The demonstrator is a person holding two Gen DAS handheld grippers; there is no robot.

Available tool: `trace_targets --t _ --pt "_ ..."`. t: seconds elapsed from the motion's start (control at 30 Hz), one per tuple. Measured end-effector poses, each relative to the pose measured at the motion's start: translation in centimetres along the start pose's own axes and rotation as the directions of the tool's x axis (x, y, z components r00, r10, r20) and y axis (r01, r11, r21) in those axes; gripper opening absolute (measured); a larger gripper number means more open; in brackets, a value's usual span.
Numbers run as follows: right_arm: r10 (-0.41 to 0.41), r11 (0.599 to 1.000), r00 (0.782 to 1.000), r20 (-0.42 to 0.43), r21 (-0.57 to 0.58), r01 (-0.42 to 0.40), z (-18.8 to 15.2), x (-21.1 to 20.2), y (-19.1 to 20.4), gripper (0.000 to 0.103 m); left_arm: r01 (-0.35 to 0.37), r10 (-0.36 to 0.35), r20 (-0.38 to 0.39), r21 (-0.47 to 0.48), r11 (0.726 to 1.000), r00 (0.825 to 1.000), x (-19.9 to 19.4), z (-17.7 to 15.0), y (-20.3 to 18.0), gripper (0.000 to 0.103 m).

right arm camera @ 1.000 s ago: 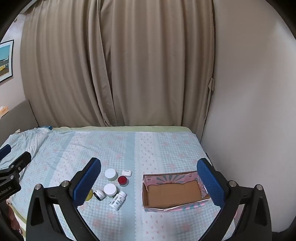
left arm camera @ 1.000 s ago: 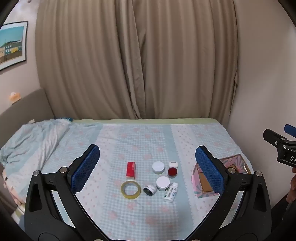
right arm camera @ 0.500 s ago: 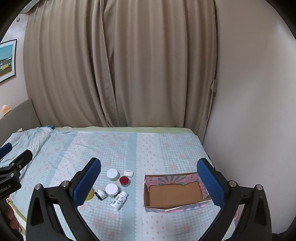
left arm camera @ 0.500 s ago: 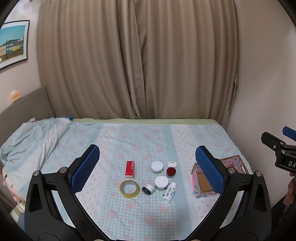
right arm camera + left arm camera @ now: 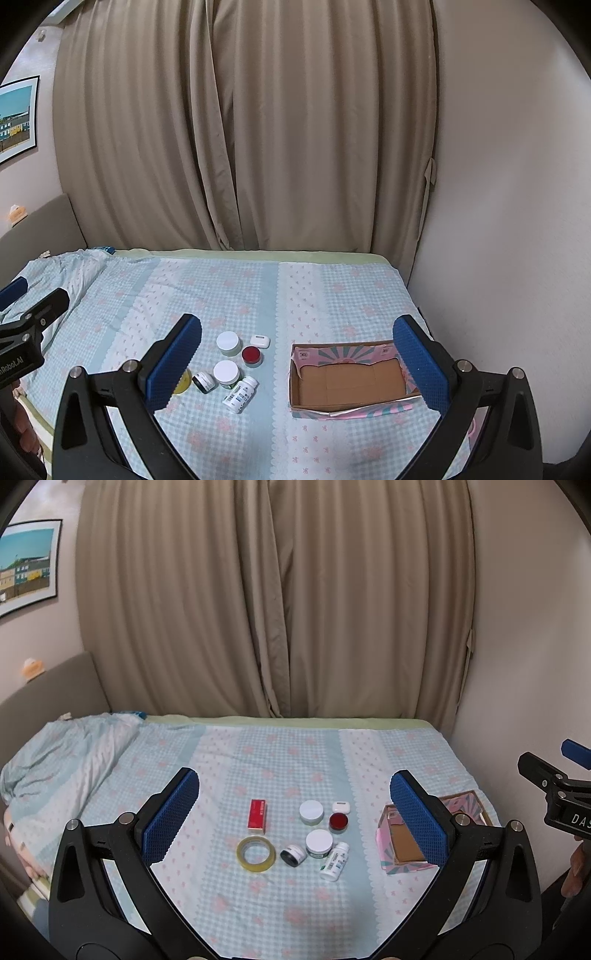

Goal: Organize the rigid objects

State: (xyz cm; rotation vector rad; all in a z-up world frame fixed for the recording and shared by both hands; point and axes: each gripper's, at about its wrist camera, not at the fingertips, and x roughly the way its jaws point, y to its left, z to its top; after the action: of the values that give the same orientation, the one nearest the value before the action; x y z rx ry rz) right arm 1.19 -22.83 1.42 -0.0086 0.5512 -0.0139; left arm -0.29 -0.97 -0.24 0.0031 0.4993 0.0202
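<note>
Small objects lie grouped on the bed: a red box [image 5: 258,814], a yellow tape roll [image 5: 256,853], two white-lidded jars [image 5: 311,811] [image 5: 319,842], a red-lidded jar [image 5: 338,822], a white earbud case [image 5: 340,806], a small dark jar [image 5: 293,855] and a white pill bottle [image 5: 334,861]. A pink-edged cardboard box [image 5: 349,380] stands open and empty to their right. My left gripper [image 5: 294,819] is open, held above and in front of the group. My right gripper [image 5: 295,363] is open, high over the gap between the group and the box.
The bed has a light blue checked sheet [image 5: 280,764] with a rumpled blanket [image 5: 55,753] at the left. Beige curtains [image 5: 273,602] hang behind it and a wall [image 5: 509,221] runs along the right side.
Both views have pulled back and up a little, so the objects sit slightly lower and smaller. Nothing on the bed has moved.
</note>
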Motion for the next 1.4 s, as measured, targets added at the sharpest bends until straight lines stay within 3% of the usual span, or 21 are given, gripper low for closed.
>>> trace_targets --t 1.4 --pt "0.029 1.000 1.000 0.005 0.010 -0.029 -1.1 0.0 -0.2 0.103 -0.007 0.007 -0.008 0.000 1.000 1.000 -0.4 0.3 -0.3 0.103"
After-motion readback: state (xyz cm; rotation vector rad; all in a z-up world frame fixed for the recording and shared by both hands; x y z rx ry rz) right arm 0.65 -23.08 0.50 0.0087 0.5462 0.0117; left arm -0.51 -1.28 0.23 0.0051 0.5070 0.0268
